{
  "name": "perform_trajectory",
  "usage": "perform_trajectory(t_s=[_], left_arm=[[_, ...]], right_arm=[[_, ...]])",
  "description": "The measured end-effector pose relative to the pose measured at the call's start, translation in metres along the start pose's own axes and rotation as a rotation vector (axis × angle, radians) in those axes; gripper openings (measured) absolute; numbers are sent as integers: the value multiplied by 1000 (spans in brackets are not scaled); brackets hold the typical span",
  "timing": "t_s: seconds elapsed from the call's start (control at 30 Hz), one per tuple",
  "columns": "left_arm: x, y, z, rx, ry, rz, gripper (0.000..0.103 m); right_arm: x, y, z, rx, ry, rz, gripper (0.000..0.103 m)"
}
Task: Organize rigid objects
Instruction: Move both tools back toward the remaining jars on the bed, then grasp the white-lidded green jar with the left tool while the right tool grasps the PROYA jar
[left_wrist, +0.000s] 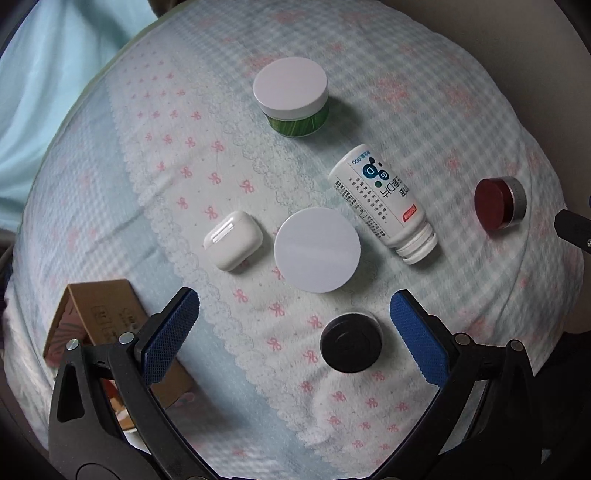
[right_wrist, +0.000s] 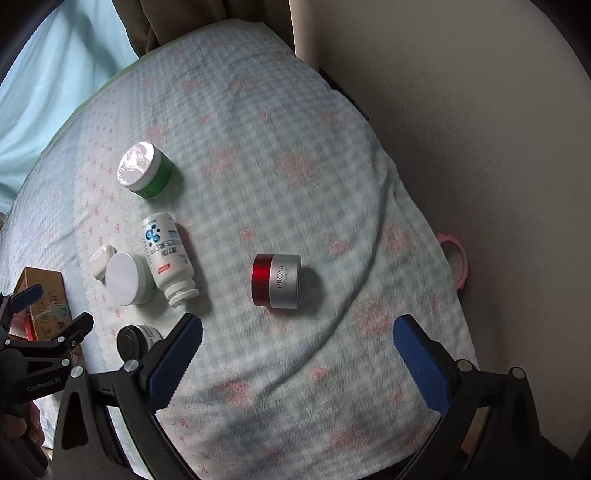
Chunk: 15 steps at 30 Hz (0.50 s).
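On the patterned cloth (left_wrist: 184, 177) lie a green jar with a white lid (left_wrist: 291, 98), a white bottle on its side without a cap (left_wrist: 380, 203), a white round-lidded jar (left_wrist: 317, 249), a white earbud case (left_wrist: 233, 240), a black-lidded jar (left_wrist: 351, 341) and a red and silver jar on its side (left_wrist: 500, 203). My left gripper (left_wrist: 295, 328) is open and empty, the black-lidded jar between its fingers. My right gripper (right_wrist: 297, 350) is open and empty, just short of the red and silver jar (right_wrist: 277, 280). The left gripper also shows in the right wrist view (right_wrist: 51, 306).
A brown cardboard box (left_wrist: 99, 314) stands at the near left, partly behind my left finger. A pink ring-shaped object (right_wrist: 456, 260) sits off the cloth's right edge against a beige wall (right_wrist: 480, 110). Light blue fabric (left_wrist: 55, 74) lies at the far left.
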<state>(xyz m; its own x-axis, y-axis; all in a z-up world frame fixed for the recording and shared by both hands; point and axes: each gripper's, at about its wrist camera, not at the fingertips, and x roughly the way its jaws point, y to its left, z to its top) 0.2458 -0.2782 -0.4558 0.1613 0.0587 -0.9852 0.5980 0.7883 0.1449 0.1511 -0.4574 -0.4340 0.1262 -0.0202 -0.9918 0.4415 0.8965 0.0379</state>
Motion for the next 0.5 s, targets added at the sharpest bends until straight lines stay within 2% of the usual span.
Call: perform_trajectory(t_s=[0.23, 0.33, 0.37, 0.5], left_arm=[[61, -9, 12, 79, 35, 21, 103], [74, -15, 16, 129, 31, 35, 102], [77, -17, 18, 142, 27, 35, 101], [84, -22, 21, 170, 26, 20, 91]], right_arm=[[62, 10, 12, -9, 83, -23, 98], [79, 13, 16, 3, 122, -17, 91], [83, 13, 17, 10, 132, -16, 87], [94, 16, 21, 21, 151, -32, 85]])
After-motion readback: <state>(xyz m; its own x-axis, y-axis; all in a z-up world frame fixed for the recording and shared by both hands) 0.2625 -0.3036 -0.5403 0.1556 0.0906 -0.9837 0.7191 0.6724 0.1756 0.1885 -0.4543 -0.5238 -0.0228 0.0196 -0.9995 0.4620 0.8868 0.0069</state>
